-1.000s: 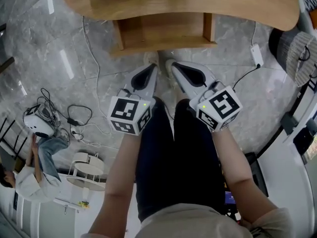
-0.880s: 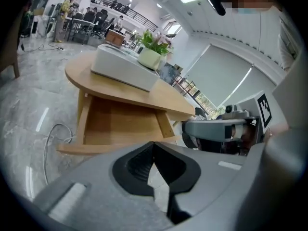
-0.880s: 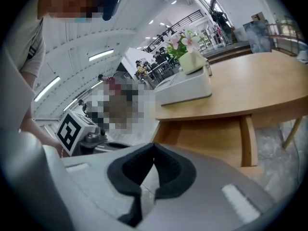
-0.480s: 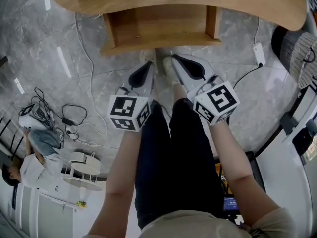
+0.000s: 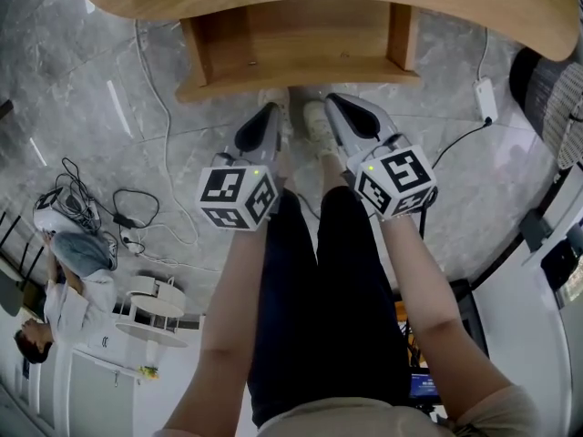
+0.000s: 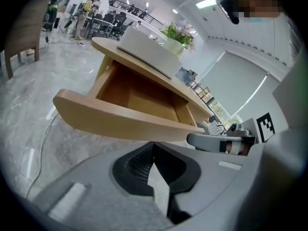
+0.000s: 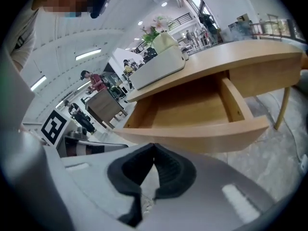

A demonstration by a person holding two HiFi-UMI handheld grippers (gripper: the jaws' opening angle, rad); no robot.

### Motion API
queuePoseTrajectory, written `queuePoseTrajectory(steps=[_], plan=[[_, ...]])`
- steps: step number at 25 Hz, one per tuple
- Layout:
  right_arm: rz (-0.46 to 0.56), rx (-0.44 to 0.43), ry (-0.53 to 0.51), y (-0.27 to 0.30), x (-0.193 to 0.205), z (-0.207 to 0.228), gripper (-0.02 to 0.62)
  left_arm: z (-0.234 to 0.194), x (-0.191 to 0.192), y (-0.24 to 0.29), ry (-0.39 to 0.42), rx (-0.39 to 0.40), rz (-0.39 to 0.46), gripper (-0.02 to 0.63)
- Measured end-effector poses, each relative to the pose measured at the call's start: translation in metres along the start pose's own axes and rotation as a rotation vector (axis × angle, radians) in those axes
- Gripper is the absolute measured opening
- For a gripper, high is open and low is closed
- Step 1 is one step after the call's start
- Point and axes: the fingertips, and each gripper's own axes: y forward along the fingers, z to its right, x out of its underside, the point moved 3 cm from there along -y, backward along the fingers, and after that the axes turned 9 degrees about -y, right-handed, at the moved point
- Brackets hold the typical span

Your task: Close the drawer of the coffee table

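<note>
The wooden coffee table (image 5: 474, 7) fills the top of the head view. Its drawer (image 5: 301, 39) stands pulled out toward me and looks empty. My left gripper (image 5: 271, 107) and right gripper (image 5: 332, 98) hover side by side just short of the drawer's front panel (image 5: 301, 71), both shut with nothing held. In the left gripper view the front panel (image 6: 125, 121) curves just beyond the left gripper (image 6: 154, 142). The right gripper view has the drawer front (image 7: 202, 134) close ahead of the right gripper (image 7: 154, 145).
A white box (image 6: 144, 49) and flowers (image 6: 180, 32) sit on the tabletop. Cables (image 5: 137, 212) lie on the marble floor at left, a power strip (image 5: 485, 98) at right. A seated person (image 5: 73, 280) and a small white table (image 5: 155, 317) are at lower left.
Both grippers have moved forward toward the drawer front. The drawer is still pulled out.
</note>
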Motion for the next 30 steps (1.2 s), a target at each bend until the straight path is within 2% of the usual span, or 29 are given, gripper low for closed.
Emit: queuePoseTrajectory(steps=[5,10,16,22,24,30], plan=[[0.006,0.009,0.048,0.007,0.009,0.01,0.003,-0.006,-0.003,0.012,0.04,-0.041,0.051,0.002],[0.032,0.003,0.058,0.015,0.014,0.012,0.003,-0.012,-0.007,0.024,0.017,-0.02,0.067,0.002],[0.051,0.03,0.044,0.024,0.013,0.017,0.003,-0.017,-0.006,0.029,0.043,0.002,0.108,0.002],[0.069,0.062,0.087,0.028,0.012,0.025,0.003,-0.03,-0.014,0.027,0.037,-0.057,0.158,0.002],[0.067,0.069,0.072,0.03,0.012,0.026,0.003,-0.031,-0.016,0.028,0.026,-0.065,0.177,0.003],[0.061,0.065,0.089,0.028,0.013,0.028,0.003,-0.028,-0.016,0.028,0.044,-0.058,0.175,0.003]])
